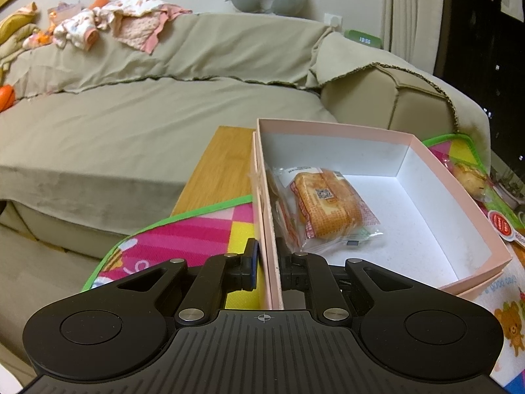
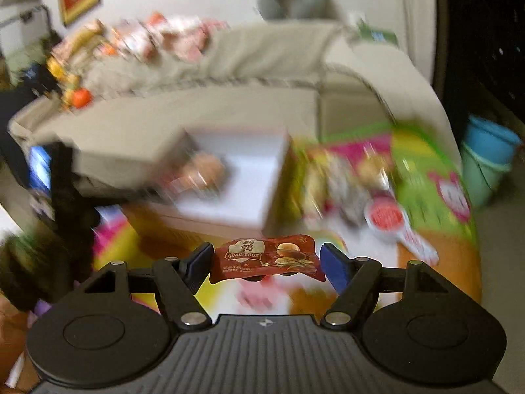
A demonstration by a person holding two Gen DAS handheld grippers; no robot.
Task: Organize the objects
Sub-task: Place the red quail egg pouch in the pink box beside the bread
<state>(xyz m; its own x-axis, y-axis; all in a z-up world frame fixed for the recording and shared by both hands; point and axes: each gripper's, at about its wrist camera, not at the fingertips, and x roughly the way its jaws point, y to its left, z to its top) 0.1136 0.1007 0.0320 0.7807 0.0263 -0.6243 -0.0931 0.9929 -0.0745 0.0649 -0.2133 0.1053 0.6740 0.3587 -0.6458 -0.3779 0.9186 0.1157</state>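
Quail-egg packet (image 2: 267, 259) pinched edge to edge in right claw (image 2: 265, 262); left claw (image 1: 270, 267) clamped on pink box (image 1: 459, 193) wall. Next: carry packet over box, release.

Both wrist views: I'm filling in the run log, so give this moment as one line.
left claw: shut on box wall | right claw: holding quail egg packet | in box: bread pack

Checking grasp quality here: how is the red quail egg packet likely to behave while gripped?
The quail egg packet is probably light and floppy: thin foil spanning the right gripper with crinkled edges. Its glossy film may slip. The lumpy contents likely make it bulge rather than lie flat.
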